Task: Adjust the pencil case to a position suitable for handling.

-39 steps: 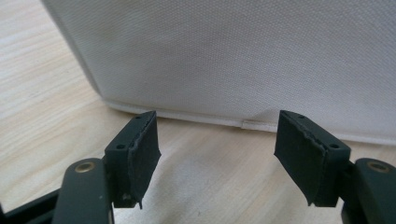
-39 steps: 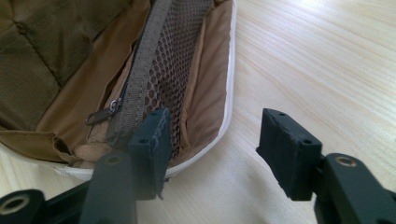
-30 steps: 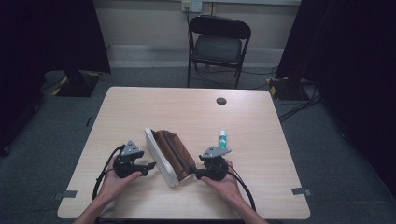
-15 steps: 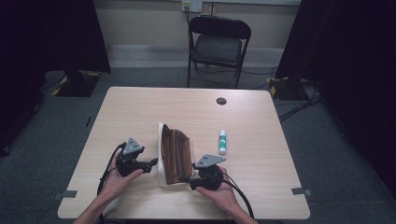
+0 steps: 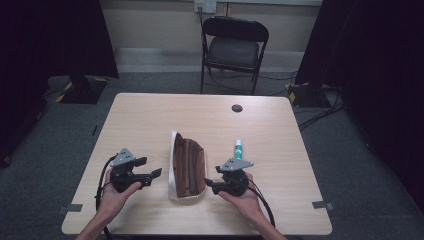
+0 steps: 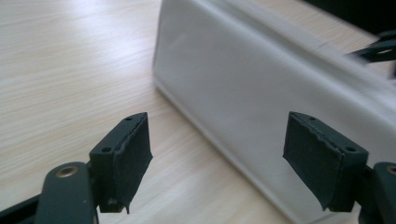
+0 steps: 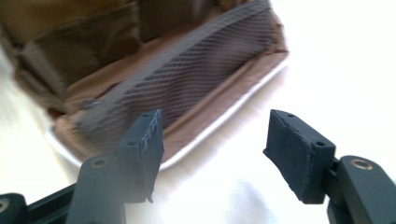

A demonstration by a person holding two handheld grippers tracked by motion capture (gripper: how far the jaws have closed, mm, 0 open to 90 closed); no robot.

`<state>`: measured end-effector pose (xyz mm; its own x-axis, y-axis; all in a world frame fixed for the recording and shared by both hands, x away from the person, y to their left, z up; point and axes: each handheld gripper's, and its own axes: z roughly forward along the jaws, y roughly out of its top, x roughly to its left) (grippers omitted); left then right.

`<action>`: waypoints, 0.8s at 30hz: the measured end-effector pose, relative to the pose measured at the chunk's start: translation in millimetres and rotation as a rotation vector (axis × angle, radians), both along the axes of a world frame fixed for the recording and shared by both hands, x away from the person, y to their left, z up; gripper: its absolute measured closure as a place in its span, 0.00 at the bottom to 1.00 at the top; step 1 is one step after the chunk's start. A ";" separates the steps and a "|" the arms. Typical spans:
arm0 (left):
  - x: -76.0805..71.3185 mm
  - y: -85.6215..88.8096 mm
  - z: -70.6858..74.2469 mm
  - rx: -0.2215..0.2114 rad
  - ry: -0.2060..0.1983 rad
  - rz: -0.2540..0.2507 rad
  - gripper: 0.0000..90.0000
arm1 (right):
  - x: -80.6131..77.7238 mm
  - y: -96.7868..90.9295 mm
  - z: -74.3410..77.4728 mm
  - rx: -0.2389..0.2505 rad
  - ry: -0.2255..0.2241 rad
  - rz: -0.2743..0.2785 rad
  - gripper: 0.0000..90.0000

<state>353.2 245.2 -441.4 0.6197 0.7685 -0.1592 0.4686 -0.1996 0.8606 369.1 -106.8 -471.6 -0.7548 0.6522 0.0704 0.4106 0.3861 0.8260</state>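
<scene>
We hold both grippers low over the table (image 5: pixel 150 120), one on each side of the open pouch (image 5: pixel 189 167). The pouch lies in the middle near our edge, white shell outside, brown lining and mesh pocket facing up. Our left gripper (image 5: pixel 150 174) sits just left of it, jaws apart and having just been opening, nothing between them. Our right gripper (image 5: pixel 211 185) sits at the pouch's right edge, jaws also spread and just widening, gripping nothing. A small tube (image 5: pixel 238 148) lies just beyond our right hand (image 5: pixel 245 197).
</scene>
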 end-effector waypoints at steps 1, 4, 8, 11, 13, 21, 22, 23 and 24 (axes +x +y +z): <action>-3.0 -2.5 3.8 -0.014 -0.007 -0.009 0.24 | 1.5 -1.9 0.1 -0.001 -0.001 -0.005 0.39; -7.7 -7.9 10.3 -0.020 -0.018 -0.037 0.26 | 5.4 -10.9 1.2 -0.002 0.014 -0.027 0.38; -17.9 -21.4 22.9 -0.050 -0.070 -0.097 0.22 | 3.7 -25.9 1.9 -0.029 0.019 -0.046 0.35; -22.8 -30.4 27.5 -0.074 -0.072 -0.106 0.21 | 2.5 -43.7 4.5 -0.012 0.019 -0.088 0.34; -24.7 -38.4 25.9 -0.053 -0.062 -0.131 0.17 | 2.5 -56.6 8.1 -0.009 0.011 -0.120 0.33; -21.6 -53.3 14.5 0.018 -0.024 -0.119 0.19 | 2.8 -94.8 3.0 -0.005 0.020 -0.210 0.33; -20.1 -54.3 13.4 0.029 -0.028 -0.118 0.20 | 4.6 -101.1 -1.9 -0.023 0.025 -0.228 0.33; -19.7 -55.4 12.2 0.017 -0.029 -0.117 0.20 | 5.8 -103.4 -3.7 -0.027 0.029 -0.235 0.33; -20.4 -56.3 11.8 0.027 -0.041 -0.102 0.19 | 6.8 -104.6 -4.8 -0.032 0.029 -0.238 0.33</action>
